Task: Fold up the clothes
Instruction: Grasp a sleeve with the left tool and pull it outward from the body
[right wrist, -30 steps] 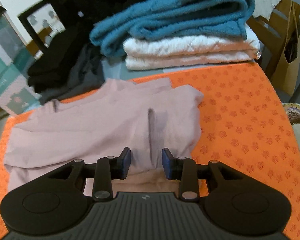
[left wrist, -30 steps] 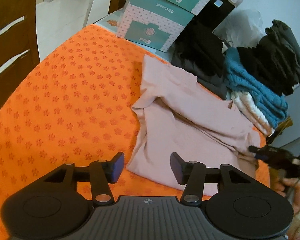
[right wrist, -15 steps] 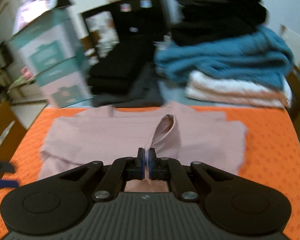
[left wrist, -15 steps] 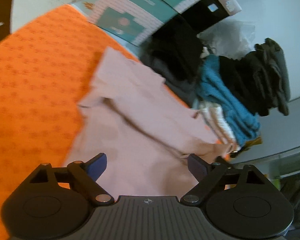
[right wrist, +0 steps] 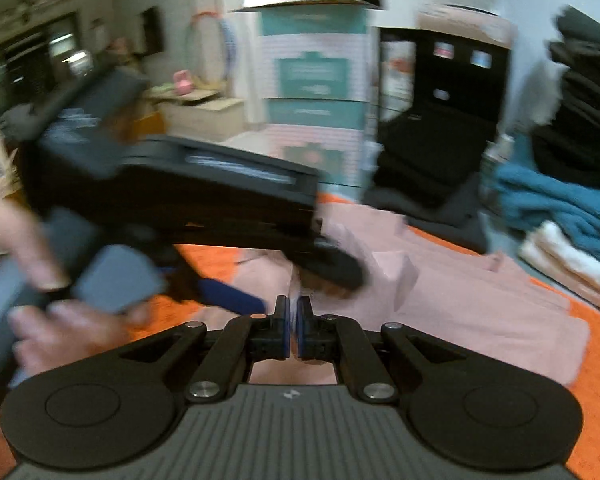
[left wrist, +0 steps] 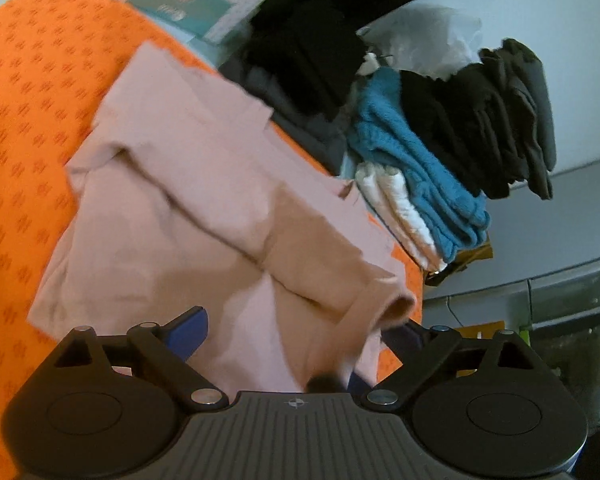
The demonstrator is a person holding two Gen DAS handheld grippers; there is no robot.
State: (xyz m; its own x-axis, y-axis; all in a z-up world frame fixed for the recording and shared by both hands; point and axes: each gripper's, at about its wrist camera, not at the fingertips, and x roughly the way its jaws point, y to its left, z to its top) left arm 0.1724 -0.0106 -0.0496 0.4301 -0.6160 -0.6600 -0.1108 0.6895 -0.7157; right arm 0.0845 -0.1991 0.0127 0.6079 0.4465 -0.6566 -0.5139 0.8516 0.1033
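On the orange cloth [left wrist: 28,92] of the bench, the pink garment [left wrist: 172,184] now has a fold raised at lower centre. The right gripper [right wrist: 293,320] keeps its jaws pinched on that fold; the left gripper [left wrist: 292,332] has opened wider, jaws around it.

Garment [left wrist: 204,184] lies flat on my table cover [left wrist: 24,92], one fold raised at near right edge. My left gripper [left wrist: 296,336] straddles that near edge, fingers wide apart. My right gripper [right wrist: 293,322] pinches cloth, left gripper body crossing just ahead on its left. Behind garment: boxes [left wrist: 188,0] far left, dark pile [left wrist: 300,36] centre, folded stack [left wrist: 440,172] right.
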